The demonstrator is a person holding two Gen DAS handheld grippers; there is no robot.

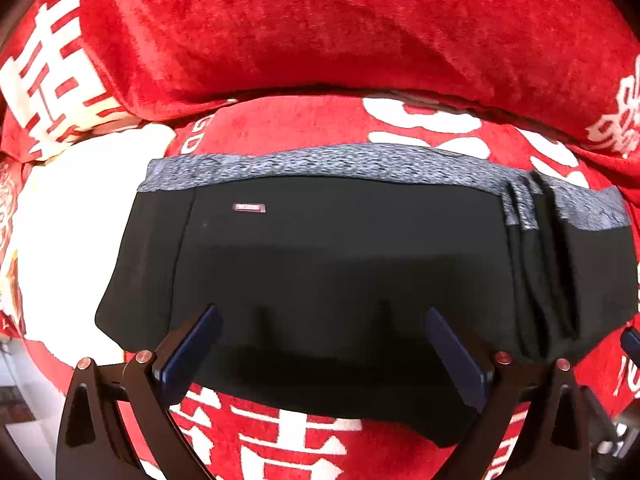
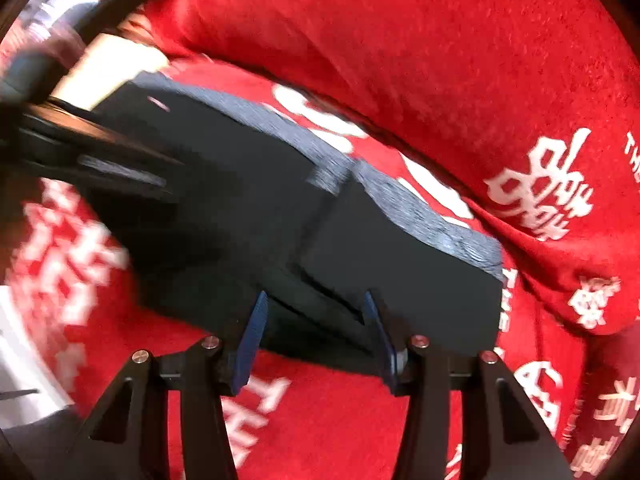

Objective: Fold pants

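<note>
Red blanket [image 1: 320,32] w/ white print covered the surface. Folded black pants [image 1: 320,264] lay flat just below both grippers. Left gripper [image 1: 322,320] spread wide, right gripper [image 2: 316,304] half-spread, nothing gripped.

The black pants [image 1: 340,280] are lying folded on a red cloth [image 1: 320,40] with big white signs on it. A grey band [image 1: 360,162] is running along the far edge of the pants. A tiny tag [image 1: 249,208] is sitting just under the band, toward the left. On the right, the pants are bunching up in a few folds [image 1: 532,264]. The left tool [image 1: 324,344] is pointing down over the near part of the pants. Its two blue fingers [image 1: 196,352] are standing wide apart, with nothing pinched between them. Part of the cloth is rising up like a soft wall behind the pants.
</note>
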